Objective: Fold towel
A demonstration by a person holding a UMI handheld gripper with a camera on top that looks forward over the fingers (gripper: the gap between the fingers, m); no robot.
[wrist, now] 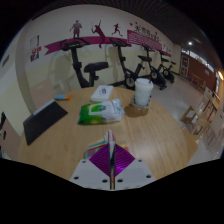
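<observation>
My gripper (pixel 111 160) is low over a wooden table (pixel 160 130). Its purple pads (pixel 98 160) are pressed together on a thin, pale, striped edge of cloth, the towel (pixel 112 143), which sticks up between the fingertips. Most of the towel is hidden by the fingers. A green and white bundle (pixel 100 112) lies on the table just beyond the fingers, apart from them.
A black flat mat (pixel 45 120) lies on the table to the left of the fingers. A white cylinder (pixel 143 92) and a small white item (pixel 103 93) stand farther back. Exercise bikes (pixel 95 70) line the far wall. A chair (pixel 192 112) stands to the right.
</observation>
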